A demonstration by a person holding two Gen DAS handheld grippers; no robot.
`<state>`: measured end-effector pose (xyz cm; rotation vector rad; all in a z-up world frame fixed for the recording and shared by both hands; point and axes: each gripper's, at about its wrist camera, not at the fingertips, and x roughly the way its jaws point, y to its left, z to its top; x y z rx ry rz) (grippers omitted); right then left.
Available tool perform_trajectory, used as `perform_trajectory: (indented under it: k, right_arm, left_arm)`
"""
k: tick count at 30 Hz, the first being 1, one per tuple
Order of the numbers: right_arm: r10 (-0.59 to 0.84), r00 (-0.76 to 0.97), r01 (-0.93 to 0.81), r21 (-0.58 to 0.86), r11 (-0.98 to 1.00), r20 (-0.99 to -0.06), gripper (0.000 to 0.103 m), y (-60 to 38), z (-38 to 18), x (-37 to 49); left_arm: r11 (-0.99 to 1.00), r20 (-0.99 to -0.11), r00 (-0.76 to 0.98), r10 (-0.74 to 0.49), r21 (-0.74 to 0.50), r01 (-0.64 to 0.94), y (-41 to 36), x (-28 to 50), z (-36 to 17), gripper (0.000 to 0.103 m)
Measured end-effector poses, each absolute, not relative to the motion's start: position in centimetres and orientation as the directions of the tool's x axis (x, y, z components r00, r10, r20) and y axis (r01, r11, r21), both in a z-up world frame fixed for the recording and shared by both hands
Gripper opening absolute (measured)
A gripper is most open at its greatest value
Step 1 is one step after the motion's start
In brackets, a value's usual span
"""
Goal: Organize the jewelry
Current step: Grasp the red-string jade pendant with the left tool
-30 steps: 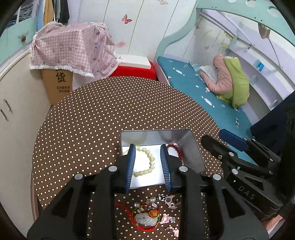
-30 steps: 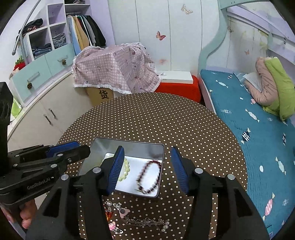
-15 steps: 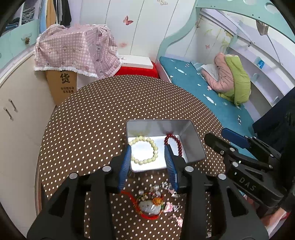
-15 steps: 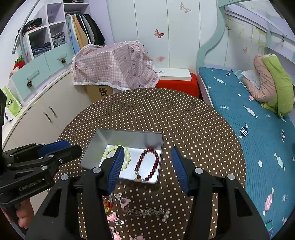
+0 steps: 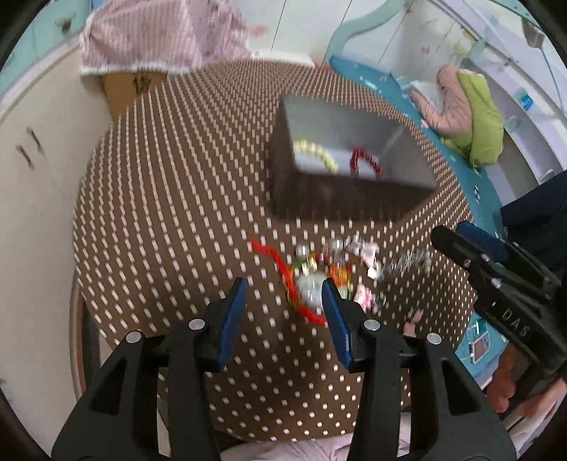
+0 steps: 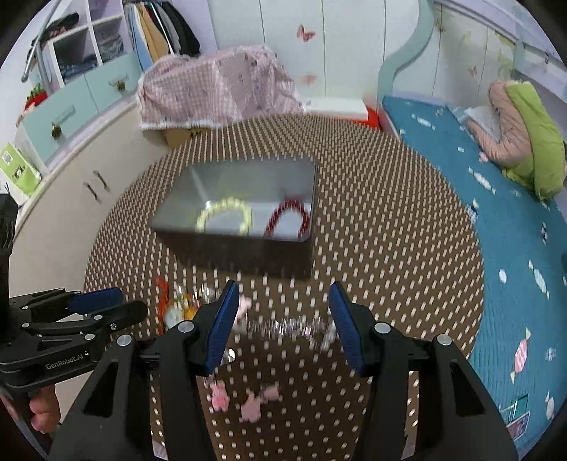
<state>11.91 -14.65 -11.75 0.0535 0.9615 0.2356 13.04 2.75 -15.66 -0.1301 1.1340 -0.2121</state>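
White wardrobe doors (image 6: pixel 265 32) with butterfly stickers stand behind a teal-covered bed (image 6: pixel 496 220) and cream cabinets (image 6: pixel 88 184).

Open metal tin (image 6: pixel 248 253) on dotted cloth, holding pale bead bracelet (image 6: pixel 225 220) and red bead bracelet (image 6: pixel 288 220); loose jewelry heap (image 5: pixel 329 273) just before it.

Everything I see is blurred; the small jewelry (image 5: pixel 329 269) in front of the metal tin (image 5: pixel 340 198) is one unreadable smear.
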Motion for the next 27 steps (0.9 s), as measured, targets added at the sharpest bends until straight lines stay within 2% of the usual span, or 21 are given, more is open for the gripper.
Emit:
perform_trajectory:
  k: [7,12,14,16,19,20,22,27]
  right_arm:
    - [0.211,0.508,-0.176,0.138,0.975,-0.835,0.05,-14.1,-13.7,10.8]
    - [0.205,0.507,-0.166,0.139,0.976,-0.837,0.051,-14.3,-14.0,10.6]
    - [0.204,0.507,-0.167,0.136,0.976,-0.838,0.051,-14.2,-14.0,10.6]
    - [0.205,0.504,-0.173,0.135,0.976,-0.839,0.051,-14.1,-14.1,10.6]
    - [0.211,0.498,-0.186,0.135,0.973,-0.841,0.051,-13.5,-14.3,10.6]
    - [0.212,0.497,-0.189,0.134,0.973,-0.841,0.051,-13.4,-14.4,10.6]
    - [0.215,0.496,-0.196,0.133,0.972,-0.842,0.051,-13.1,-14.5,10.5]
    - [0.217,0.501,-0.194,0.136,0.972,-0.838,0.051,-13.4,-14.4,10.5]
  left_arm:
    - [0.963,-0.894,0.359,-0.268,-0.257,0.081,2.2,13.1,-17.3,0.045]
    - [0.972,-0.901,0.365,-0.233,-0.217,0.084,1.3,13.0,-18.1,0.044]
    - [0.979,-0.906,0.371,-0.205,-0.184,0.092,1.0,13.0,-18.2,0.038]
    - [0.987,-0.91,0.383,-0.156,-0.128,0.099,0.4,12.7,-18.3,0.026]
    - [0.992,-0.91,0.399,-0.11,-0.073,0.108,-0.2,12.3,-18.4,0.016]
    - [0.992,-0.911,0.401,-0.101,-0.062,0.108,-0.3,12.3,-18.4,0.015]
    - [0.991,-0.91,0.398,-0.115,-0.076,0.112,-0.4,12.1,-18.4,0.005]
    - [0.984,-0.885,0.436,-0.167,-0.123,0.126,0.5,12.3,-17.0,0.004]
